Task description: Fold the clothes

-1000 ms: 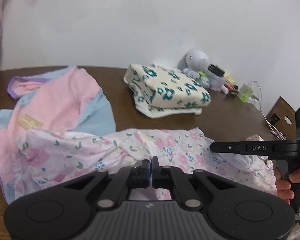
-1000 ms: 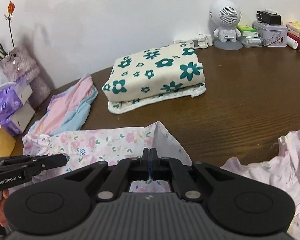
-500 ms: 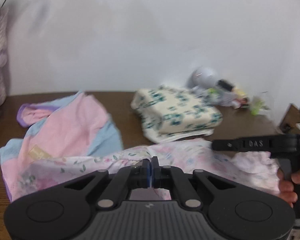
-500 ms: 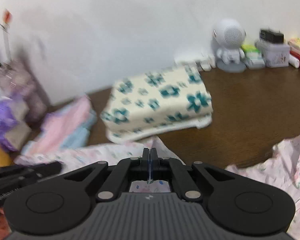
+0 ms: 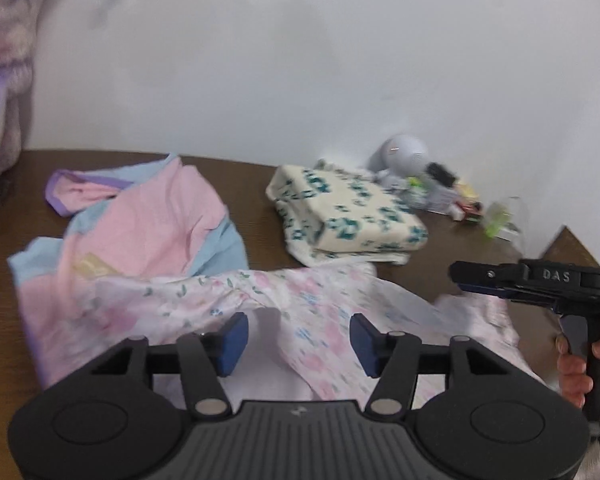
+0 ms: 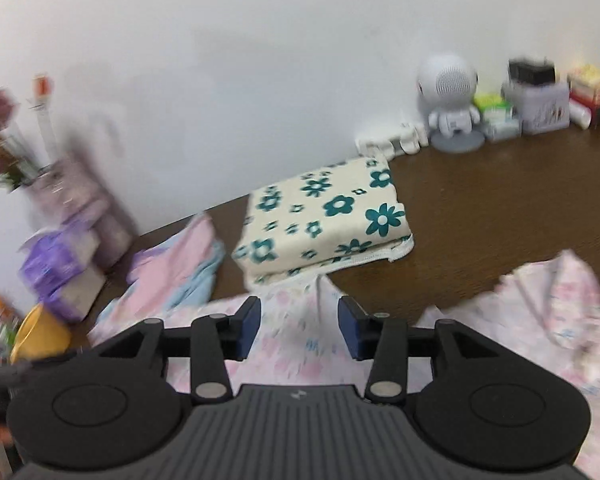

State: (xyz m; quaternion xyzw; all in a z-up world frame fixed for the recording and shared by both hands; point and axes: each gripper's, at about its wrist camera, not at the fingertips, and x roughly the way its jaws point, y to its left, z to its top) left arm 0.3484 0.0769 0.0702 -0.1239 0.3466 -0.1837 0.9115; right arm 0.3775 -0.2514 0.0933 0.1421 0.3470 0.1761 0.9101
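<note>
A pale pink floral garment lies rumpled on the brown table. My left gripper is open above it, blue pads apart, with a fold of cloth rising between them, not pinched. My right gripper is open too, the same garment lying loose under its pads. In the left wrist view the right gripper's black body shows at the right, held by a hand. A pink and blue garment lies spread to the left.
A folded cream cloth with teal flowers sits behind the garment. A white robot figure, boxes and small items line the wall at right. A purple tissue pack, a yellow bowl and flowers stand at left.
Both grippers were shut on the floral garment and have now opened, letting it go. Both have risen and tilted, and the cloth has settled on the table.
</note>
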